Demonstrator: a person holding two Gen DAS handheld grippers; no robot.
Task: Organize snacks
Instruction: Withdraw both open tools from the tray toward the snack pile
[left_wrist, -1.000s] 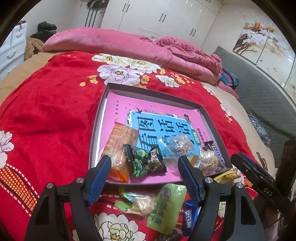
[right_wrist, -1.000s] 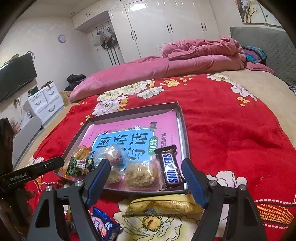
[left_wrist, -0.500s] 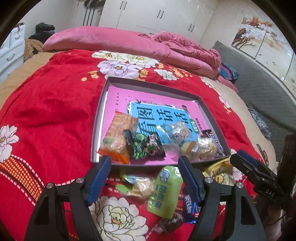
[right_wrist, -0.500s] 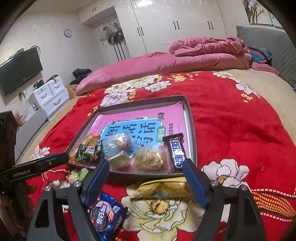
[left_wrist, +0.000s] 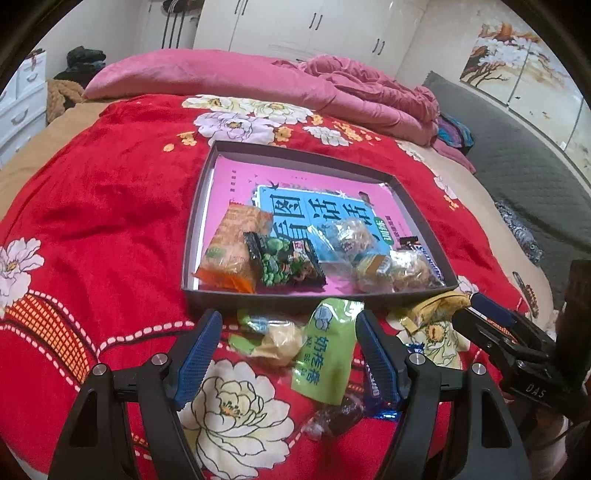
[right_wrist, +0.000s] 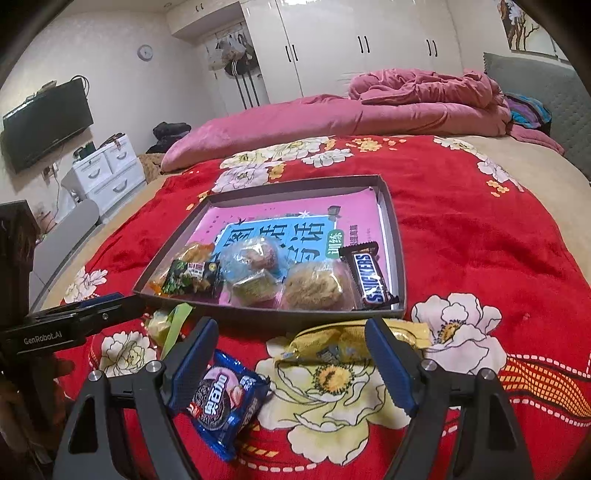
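A grey shallow box (left_wrist: 207, 192) (right_wrist: 402, 258) on the red blanket holds a pink book and several snacks: an orange pack (left_wrist: 232, 251), a green pea pack (left_wrist: 284, 264), clear-wrapped cakes (right_wrist: 314, 288) and a Snickers bar (right_wrist: 371, 275). In front of the box lie a green pouch (left_wrist: 327, 354), a pale candy (left_wrist: 277, 338), a dark candy (left_wrist: 338, 413), a yellow pack (right_wrist: 347, 341) and a blue Oreo pack (right_wrist: 221, 397). My left gripper (left_wrist: 288, 354) is open and empty around the green pouch and pale candy. My right gripper (right_wrist: 291, 363) is open and empty above the yellow pack.
The bed carries a red flowered blanket (left_wrist: 92, 221) and a pink duvet (left_wrist: 258, 77) at the far end. White drawers (right_wrist: 107, 173) and a TV (right_wrist: 44, 122) stand at the left; wardrobes line the back wall.
Both grippers have pulled back from the box toward the near edge of the bed, bringing the loose snacks in front of the box into view. Both stay open.
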